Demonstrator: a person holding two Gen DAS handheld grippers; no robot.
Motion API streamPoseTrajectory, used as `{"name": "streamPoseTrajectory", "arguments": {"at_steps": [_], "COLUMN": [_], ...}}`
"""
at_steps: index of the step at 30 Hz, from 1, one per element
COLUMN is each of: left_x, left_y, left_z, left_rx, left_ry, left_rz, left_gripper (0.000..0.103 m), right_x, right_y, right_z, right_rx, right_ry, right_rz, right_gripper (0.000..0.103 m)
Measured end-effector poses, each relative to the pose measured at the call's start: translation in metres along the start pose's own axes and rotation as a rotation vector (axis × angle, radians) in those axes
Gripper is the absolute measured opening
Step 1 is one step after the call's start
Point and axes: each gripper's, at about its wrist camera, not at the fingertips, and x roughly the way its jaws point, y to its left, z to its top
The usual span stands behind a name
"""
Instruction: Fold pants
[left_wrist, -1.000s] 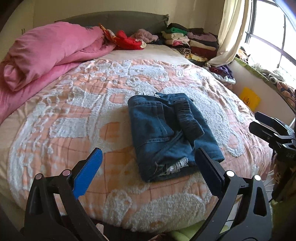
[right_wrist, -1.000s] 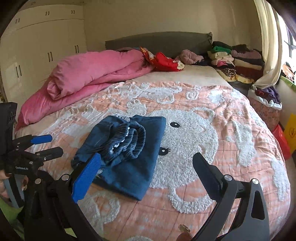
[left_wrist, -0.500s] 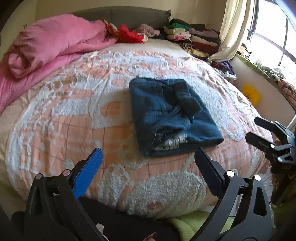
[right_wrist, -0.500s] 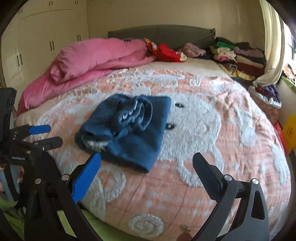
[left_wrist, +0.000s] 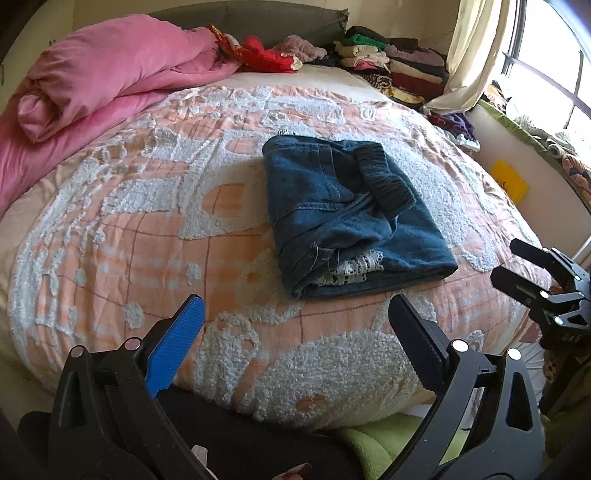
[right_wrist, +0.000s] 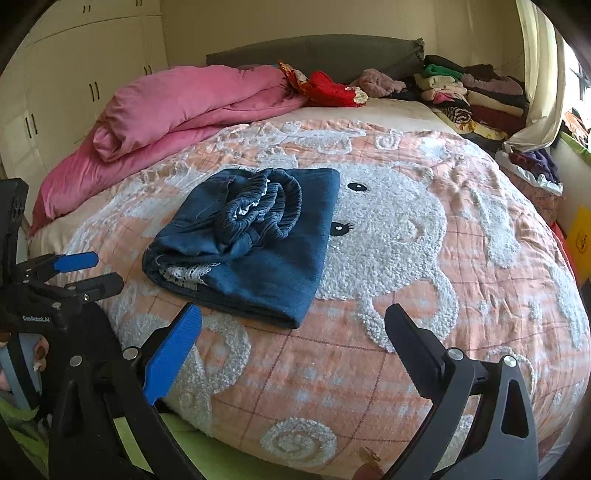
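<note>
The dark blue denim pants (left_wrist: 343, 218) lie folded into a compact stack on the orange-and-white bedspread (left_wrist: 155, 236), waistband on top and white frayed trim showing at the near edge. They also show in the right wrist view (right_wrist: 255, 240). My left gripper (left_wrist: 295, 310) is open and empty, held off the near edge of the bed, apart from the pants. My right gripper (right_wrist: 291, 317) is open and empty, also off the bed's near edge. Each gripper shows in the other's view, the right one (left_wrist: 524, 266) and the left one (right_wrist: 88, 269).
A pink duvet (left_wrist: 92, 85) is bunched at the back left. Red clothing (left_wrist: 266, 55) and stacks of folded clothes (left_wrist: 391, 66) lie by the headboard. A curtain (left_wrist: 465, 74) and a window are at the right. White wardrobes (right_wrist: 74, 85) stand at the left.
Both grippers have pulled back from the bed toward its near edge and risen a little. The folded pants have not moved. Both stay open.
</note>
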Motion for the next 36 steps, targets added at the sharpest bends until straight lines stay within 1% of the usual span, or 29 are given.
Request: {"name": "streamPoseTrajectory", "arguments": {"at_steps": [21,36], "left_x": [-0.0071,-0.0083], "left_y": [0.0014,0.0008], "left_z": [0.0009,0.0005], "left_rx": [-0.013,-0.014], "left_ry": [-0.012,-0.005], "left_rz": [0.002,0.008], "left_gripper": [0.093,0.093], "right_x": [-0.0052,-0.0064], "right_y": [-0.0034,-0.0036], "right_z": [0.0019,0.0022], "right_rx": [0.007,0.005], "right_ry": [0.000,0.004], "right_rz": [-0.022,-0.031], "right_gripper": [0.098,0.099]}}
